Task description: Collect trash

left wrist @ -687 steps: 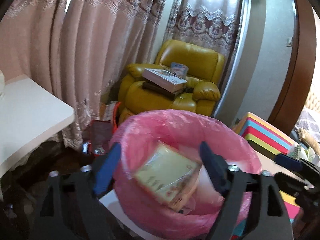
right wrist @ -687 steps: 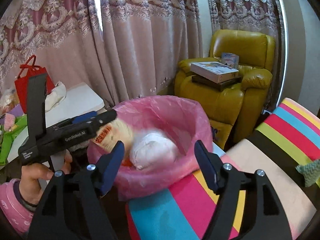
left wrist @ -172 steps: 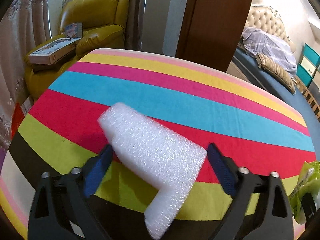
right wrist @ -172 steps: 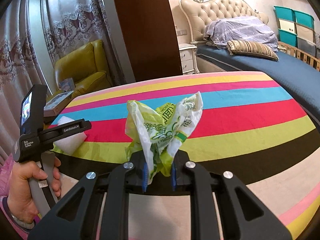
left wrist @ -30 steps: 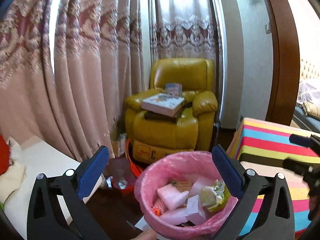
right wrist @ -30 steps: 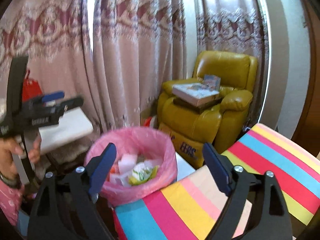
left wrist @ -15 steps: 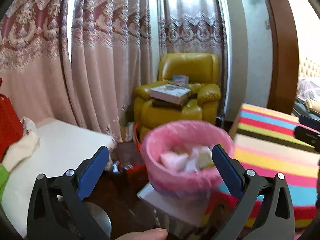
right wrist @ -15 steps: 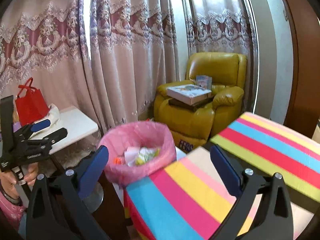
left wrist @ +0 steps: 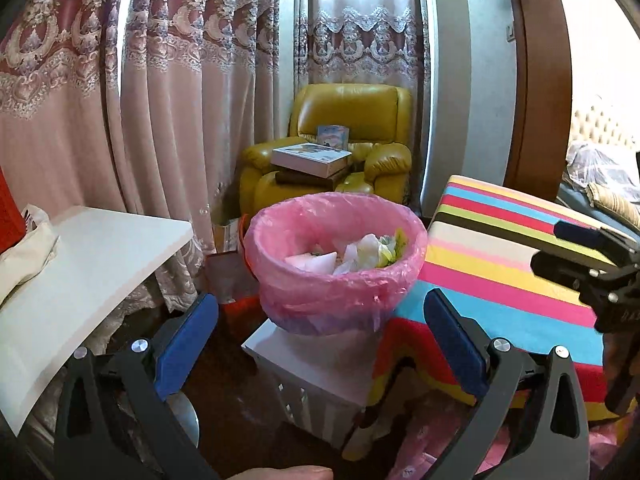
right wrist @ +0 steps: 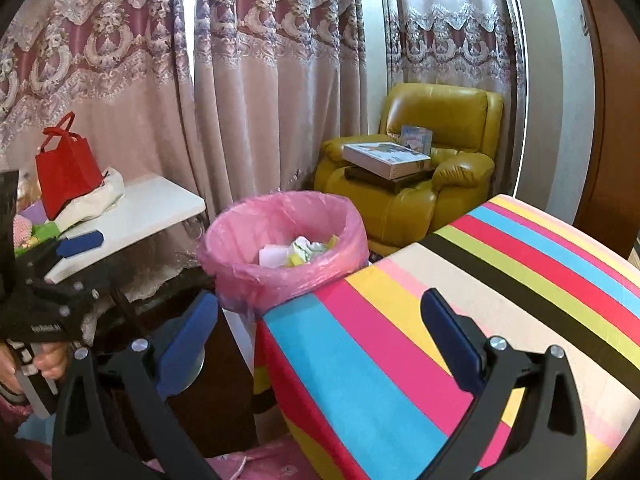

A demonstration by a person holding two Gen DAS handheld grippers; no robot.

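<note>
Where striped table (right wrist: 460,320) meets pink-lined bin (left wrist: 336,276): yellow armchair (left wrist: 344,152) behind.

No text can be read with certainty. The left gripper (right wrist: 60,276) carries small white lettering on its black body, too blurred to read. The box (right wrist: 386,159) on the armchair (right wrist: 416,184) shows only unclear print.

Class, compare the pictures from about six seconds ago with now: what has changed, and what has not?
The green wrapper and white foam were let go into the pink bin. Both hand-held grippers, left and right, are open, empty and pulled back. The armchair with its box is unchanged.
</note>
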